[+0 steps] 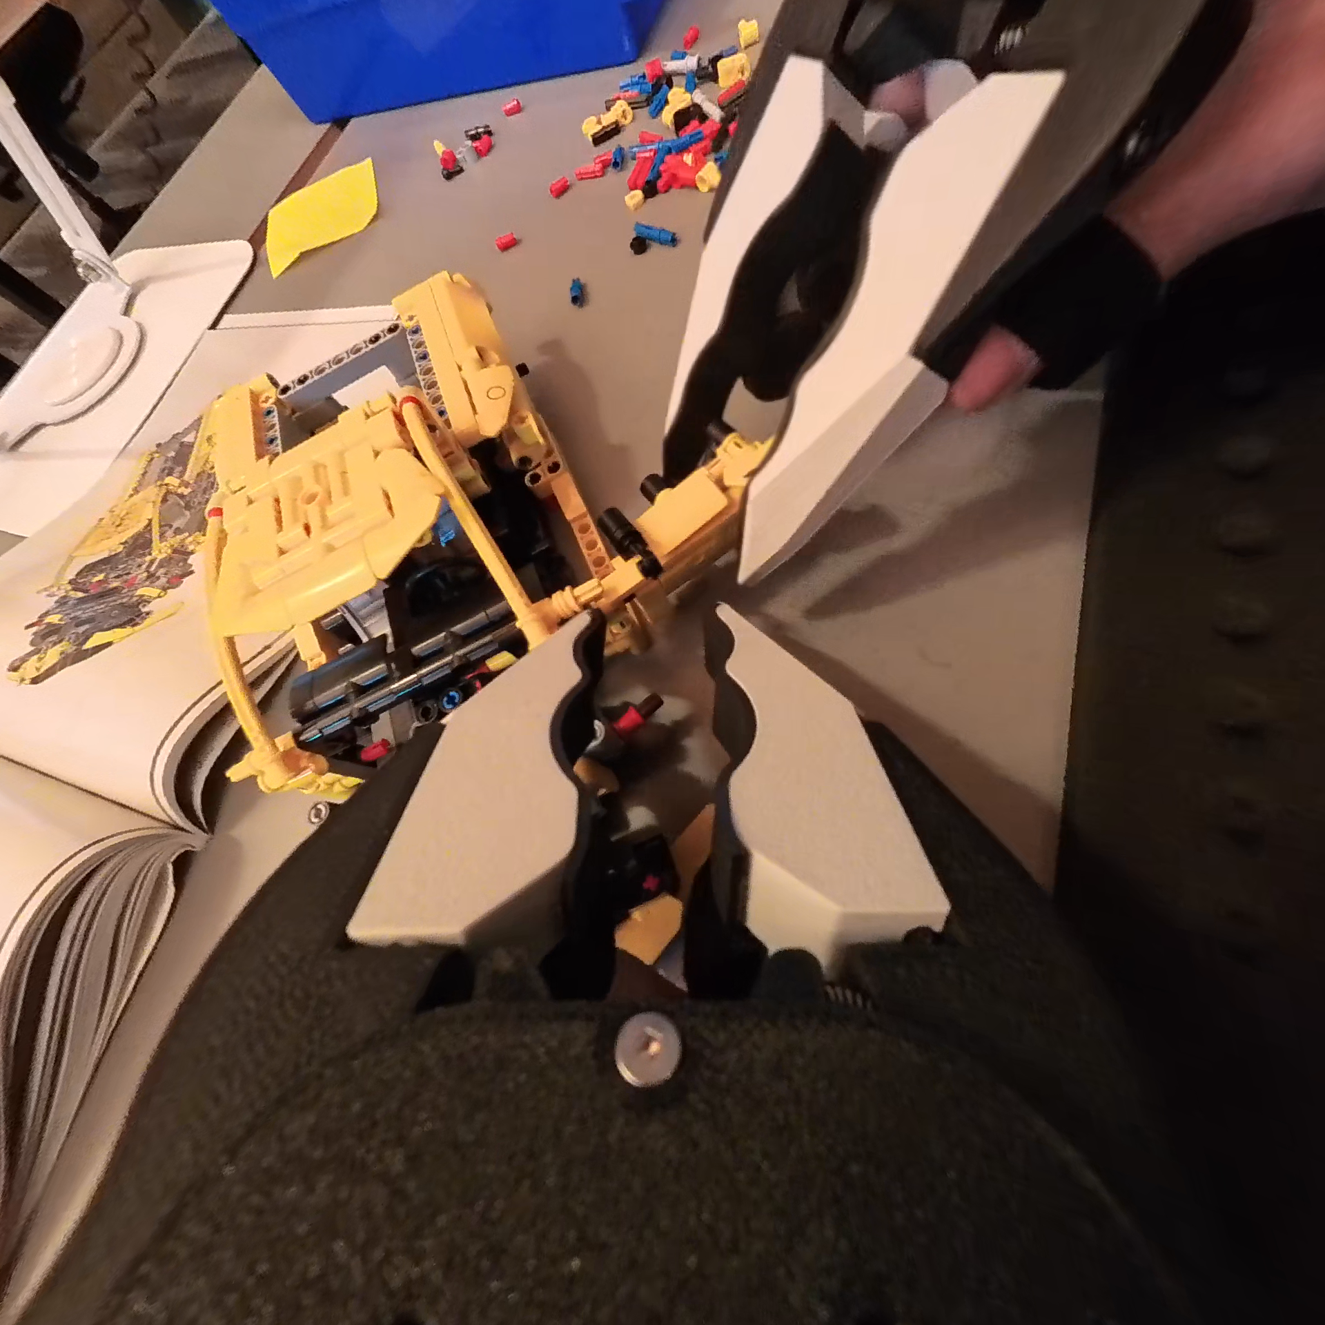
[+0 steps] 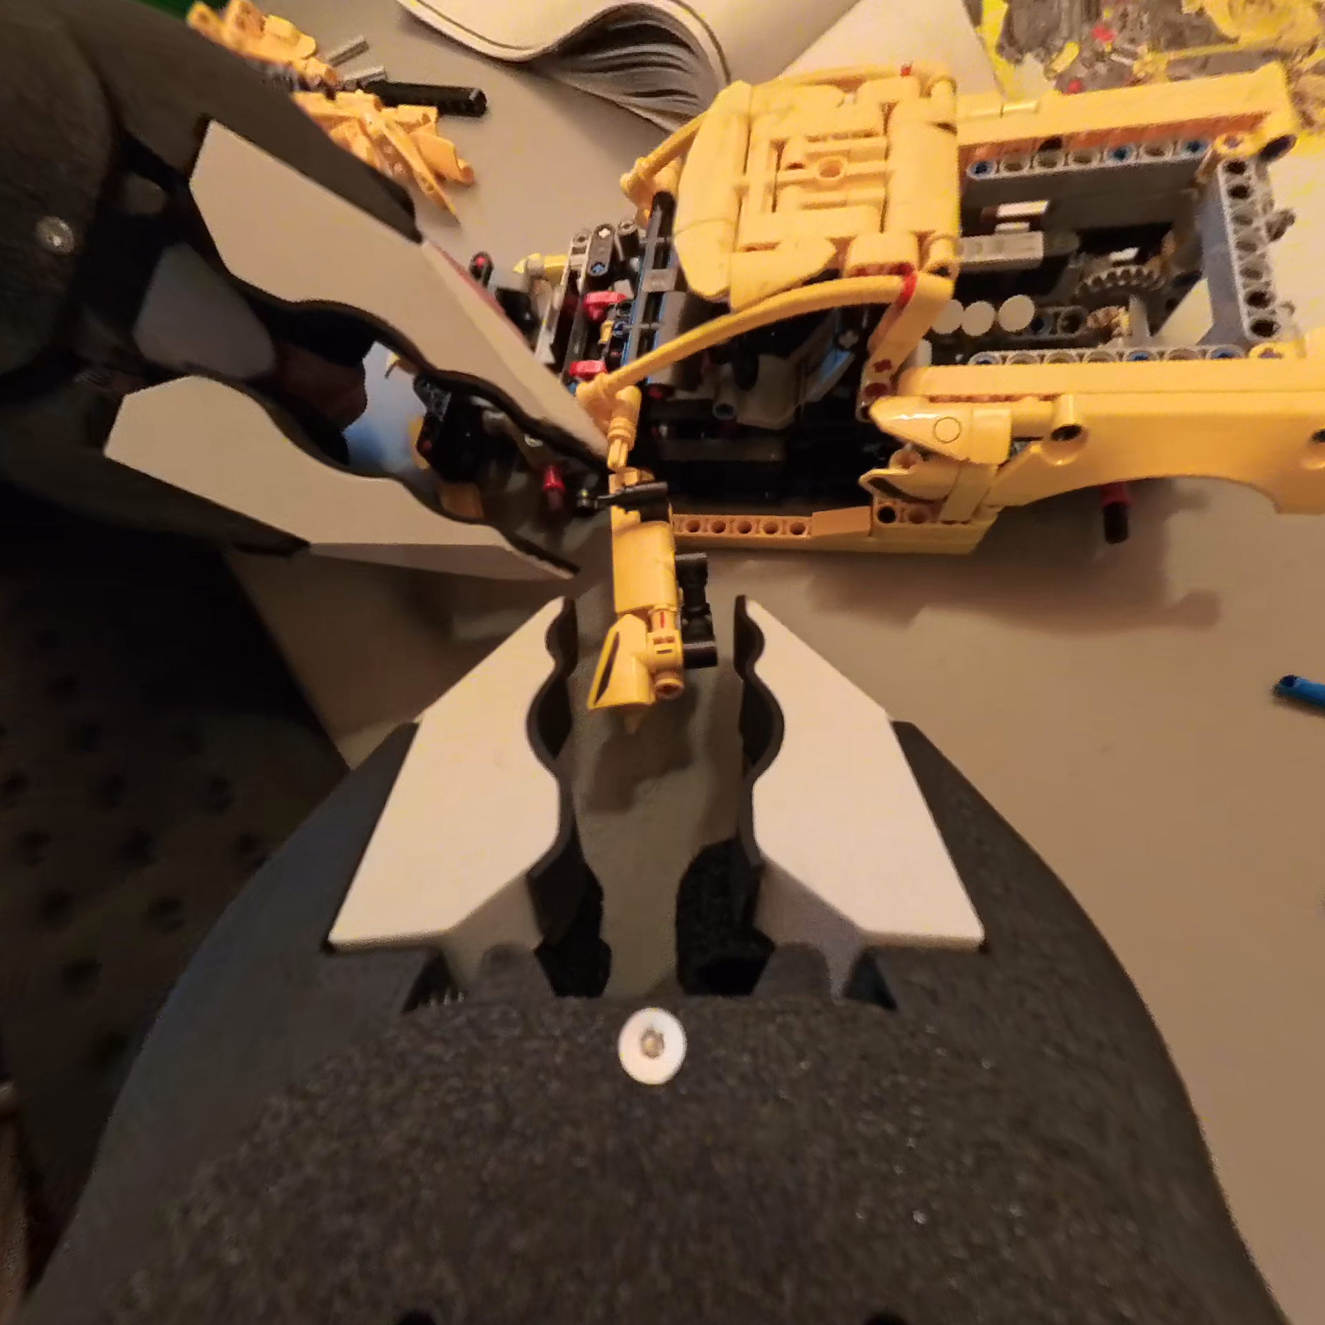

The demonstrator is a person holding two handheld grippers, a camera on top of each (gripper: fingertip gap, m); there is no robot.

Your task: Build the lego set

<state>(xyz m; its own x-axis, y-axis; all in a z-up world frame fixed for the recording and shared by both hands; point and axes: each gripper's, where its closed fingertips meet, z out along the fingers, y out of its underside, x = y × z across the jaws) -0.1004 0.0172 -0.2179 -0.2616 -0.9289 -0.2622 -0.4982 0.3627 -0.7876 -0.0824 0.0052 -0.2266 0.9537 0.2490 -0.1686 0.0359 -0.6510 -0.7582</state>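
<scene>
A large yellow lego vehicle model (image 1: 323,502) lies on the grey table, partly on an open instruction book; it also shows in the right wrist view (image 2: 824,193). A small yellow and black sub-assembly (image 2: 642,573) sticks out from the model's end. My right gripper (image 2: 656,602) is open, with its fingers on either side of this sub-assembly and not touching it. In the left wrist view the right gripper (image 1: 706,516) comes in from the upper right. My left gripper (image 1: 652,616) is closed on black and yellow parts at the model's end; it also shows in the right wrist view (image 2: 584,509).
An open instruction book (image 1: 107,645) lies at the left. A blue bin (image 1: 444,50), a pile of loose red, blue and yellow pieces (image 1: 674,122) and a yellow sheet (image 1: 323,215) lie at the back. More yellow parts (image 2: 373,122) and a blue pin (image 2: 1298,692) lie nearby. A gloved hand (image 1: 1061,308) holds the right gripper.
</scene>
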